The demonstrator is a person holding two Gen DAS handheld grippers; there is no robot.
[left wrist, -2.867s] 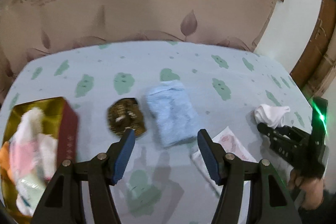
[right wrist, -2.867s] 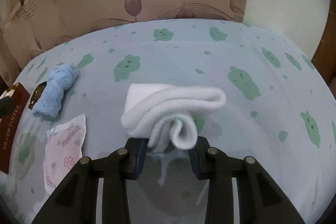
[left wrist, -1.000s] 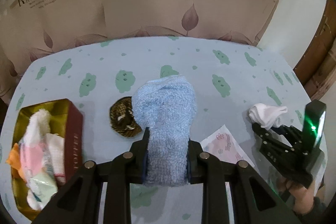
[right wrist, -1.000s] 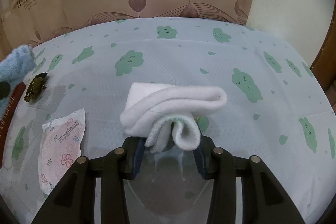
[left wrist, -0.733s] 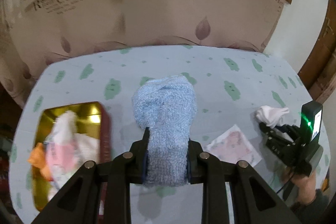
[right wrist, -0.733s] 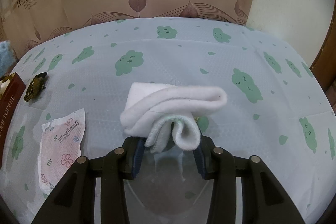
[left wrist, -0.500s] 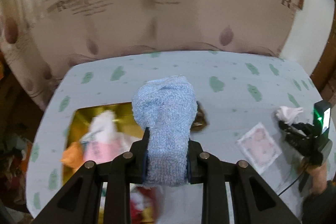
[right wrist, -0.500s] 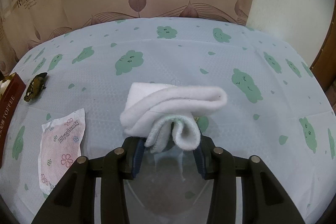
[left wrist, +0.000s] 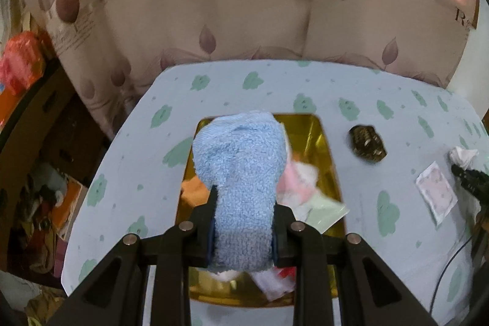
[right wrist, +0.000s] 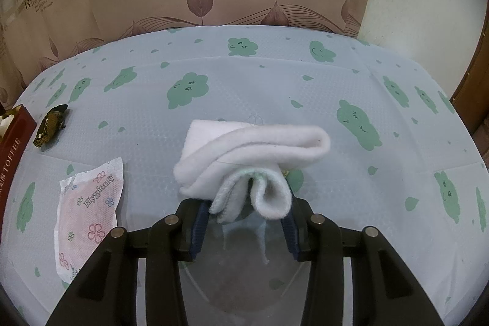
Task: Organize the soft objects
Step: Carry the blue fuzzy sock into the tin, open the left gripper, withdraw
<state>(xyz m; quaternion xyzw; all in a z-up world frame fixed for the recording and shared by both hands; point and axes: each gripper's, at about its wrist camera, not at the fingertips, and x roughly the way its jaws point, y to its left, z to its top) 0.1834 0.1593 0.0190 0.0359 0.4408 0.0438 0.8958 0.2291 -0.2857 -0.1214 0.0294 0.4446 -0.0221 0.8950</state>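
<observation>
My left gripper (left wrist: 243,229) is shut on a fluffy blue sock (left wrist: 241,173) and holds it above the open gold tin (left wrist: 324,142). The tin holds several soft cloths, pink (left wrist: 298,182), orange and white. My right gripper (right wrist: 244,225) is shut on a folded white sock (right wrist: 253,148) just above the table. It also shows at the right edge of the left wrist view (left wrist: 463,156).
A gold-brown hair clip (left wrist: 368,144) lies right of the tin; it also shows in the right wrist view (right wrist: 50,124). A flat floral packet (right wrist: 88,210) lies on the cloud-print tablecloth (right wrist: 305,75). The table's left edge drops to clutter on the floor (left wrist: 45,203).
My left gripper has carried the blue sock left, from beside the hair clip to over the tin. My right gripper has stayed still with the white sock.
</observation>
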